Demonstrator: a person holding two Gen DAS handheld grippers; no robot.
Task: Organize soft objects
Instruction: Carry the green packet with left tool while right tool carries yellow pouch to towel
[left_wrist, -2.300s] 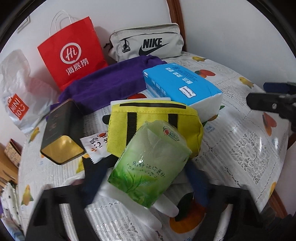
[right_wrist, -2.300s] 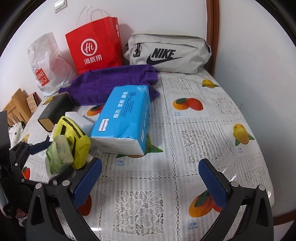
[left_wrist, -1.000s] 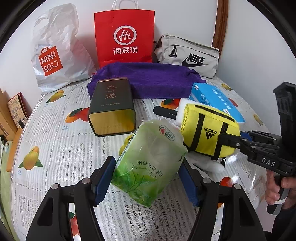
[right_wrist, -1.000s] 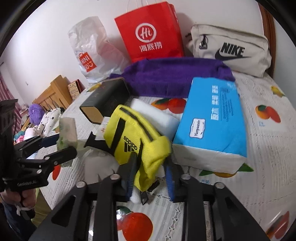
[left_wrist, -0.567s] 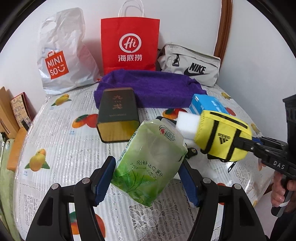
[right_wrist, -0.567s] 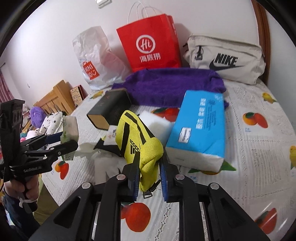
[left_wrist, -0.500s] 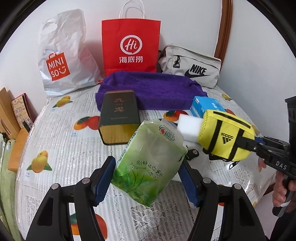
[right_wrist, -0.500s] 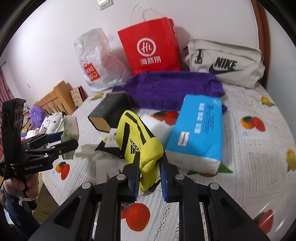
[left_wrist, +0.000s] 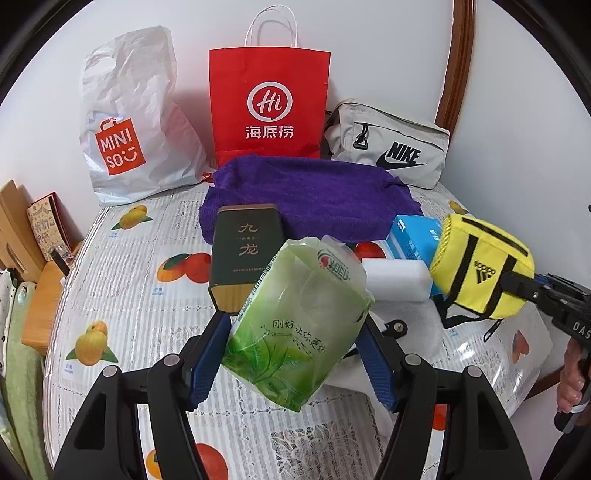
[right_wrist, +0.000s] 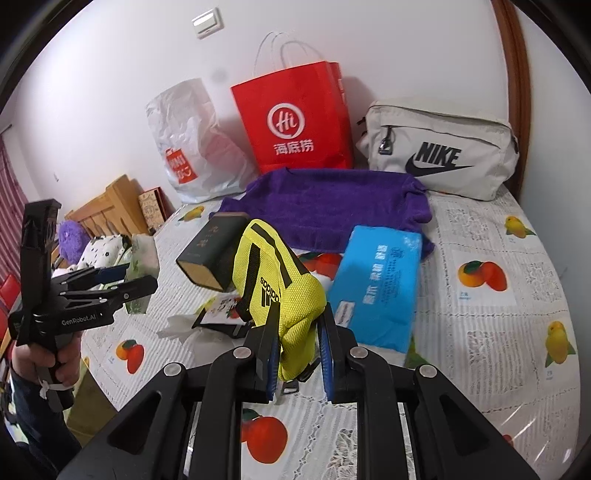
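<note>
While the left gripper (left_wrist: 291, 354) is clamping the green tissue pack (left_wrist: 295, 325) above the fruit-print tablecloth (left_wrist: 122, 288), the right gripper (right_wrist: 299, 350) is pinching the yellow Adidas pouch (right_wrist: 280, 288) clear of the surface, in front of the dark tin (right_wrist: 210, 254), with the blue tissue box (right_wrist: 376, 288) lying just to its right.

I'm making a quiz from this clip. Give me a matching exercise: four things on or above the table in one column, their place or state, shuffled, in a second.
Things:
1. green tissue pack
2. yellow pouch
3. purple towel
4. dark tin

Places or states:
A. lying on its side on the table
B. pinched in the right claw
C. spread in front of the red paper bag
D. held in the left claw

Pairs: 1-D, 2-B, 3-C, 4-A
</note>
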